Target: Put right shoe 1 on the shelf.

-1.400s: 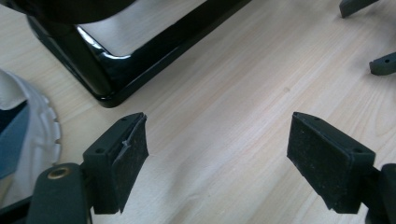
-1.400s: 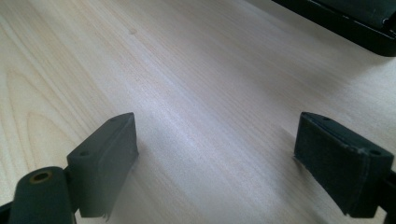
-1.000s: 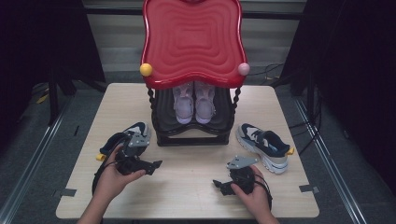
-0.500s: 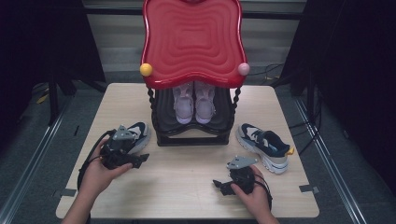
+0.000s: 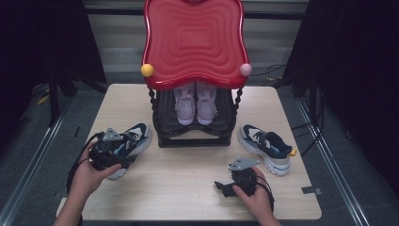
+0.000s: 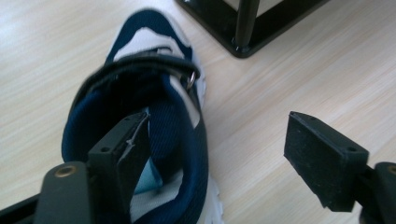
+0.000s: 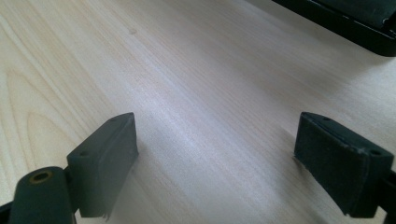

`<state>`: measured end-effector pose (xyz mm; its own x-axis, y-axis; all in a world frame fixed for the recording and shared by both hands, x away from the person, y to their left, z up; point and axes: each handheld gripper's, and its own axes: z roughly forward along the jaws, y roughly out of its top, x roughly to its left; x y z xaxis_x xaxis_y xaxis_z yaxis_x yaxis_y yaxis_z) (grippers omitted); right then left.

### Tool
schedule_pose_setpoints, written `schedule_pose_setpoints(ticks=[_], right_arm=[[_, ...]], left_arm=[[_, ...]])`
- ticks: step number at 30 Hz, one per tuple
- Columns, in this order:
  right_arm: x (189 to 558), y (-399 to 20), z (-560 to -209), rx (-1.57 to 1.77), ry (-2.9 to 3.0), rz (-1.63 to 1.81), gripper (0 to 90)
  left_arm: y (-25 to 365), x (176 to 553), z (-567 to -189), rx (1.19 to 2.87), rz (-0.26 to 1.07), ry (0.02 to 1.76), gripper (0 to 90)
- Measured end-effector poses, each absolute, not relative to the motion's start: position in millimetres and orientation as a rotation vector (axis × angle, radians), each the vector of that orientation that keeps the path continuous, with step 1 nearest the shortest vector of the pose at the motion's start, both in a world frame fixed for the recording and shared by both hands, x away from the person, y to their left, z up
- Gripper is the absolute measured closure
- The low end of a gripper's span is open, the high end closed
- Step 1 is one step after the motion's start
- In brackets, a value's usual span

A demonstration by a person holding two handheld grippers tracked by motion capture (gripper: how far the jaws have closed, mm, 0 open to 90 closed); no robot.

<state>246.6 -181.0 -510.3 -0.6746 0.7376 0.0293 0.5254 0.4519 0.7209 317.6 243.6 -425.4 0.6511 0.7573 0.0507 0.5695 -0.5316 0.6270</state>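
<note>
One navy sneaker, white trim, seemingly pale blue insole

The rack stands at the middle of the worktop, toward its far edge. On the rack's lower shelf sits a pair of shoes, side by side, under the rack's top. Left of the rack, just beside its base, lies the left sneaker; the left claw is at that sneaker's near end, one jaw inside its opening and the other outside, over the worktop. Right of the rack, a little apart from it, lies the right sneaker. The right claw rests on the worktop before the rack, nearer than the right sneaker and to its left.
</note>
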Motion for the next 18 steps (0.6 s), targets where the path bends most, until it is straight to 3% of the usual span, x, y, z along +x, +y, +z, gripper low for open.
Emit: schedule_pose_setpoints(ticks=[10, 18], right_arm=[[246.6, -181.0, -510.3, 1.083, 2.417, 1.049, 12.9], [246.6, -181.0, -510.3, 1.083, 2.418, 1.049, 12.9]], left_arm=[[250.3, 312.4, -430.5, 2.304, 0.454, 1.036, 34.9], [244.1, 308.8, -431.0, 2.289, 0.430, 1.029, 38.1]])
